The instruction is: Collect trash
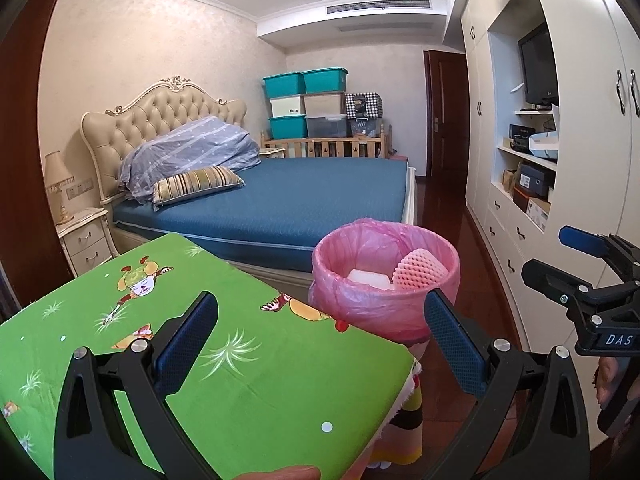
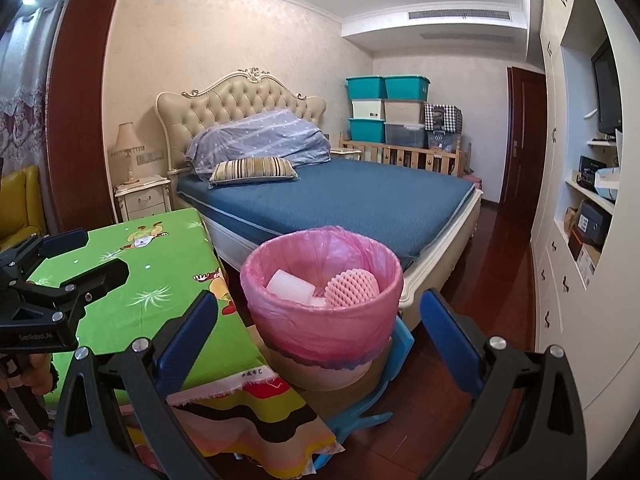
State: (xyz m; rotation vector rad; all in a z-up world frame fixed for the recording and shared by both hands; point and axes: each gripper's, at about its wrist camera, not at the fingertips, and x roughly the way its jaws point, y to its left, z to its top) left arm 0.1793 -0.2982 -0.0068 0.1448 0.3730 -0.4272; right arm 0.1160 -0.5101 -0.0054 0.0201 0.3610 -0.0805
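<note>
**Both hand-held grippers empty, trash in the bin**

Evidently nothing is being carried: the left hand-held gripper (image 1: 320, 340) hangs over the tabletop's (image 1: 248, 392) near right corner with its fingers spread wide and nothing between them, and the right hand-held gripper (image 2: 320, 340) is equally wide and empty, facing the bin (image 2: 322, 304). The bin stands just off the tabletop's right edge, probably so trash drops in easily. Its pink liner holds a pink foam net (image 2: 352, 286) and white foam pieces (image 2: 290, 286). Only the right view shows the bin's base and the blue object beneath; the left view shows most of the tabletop, with no trash visible on it.
</note>
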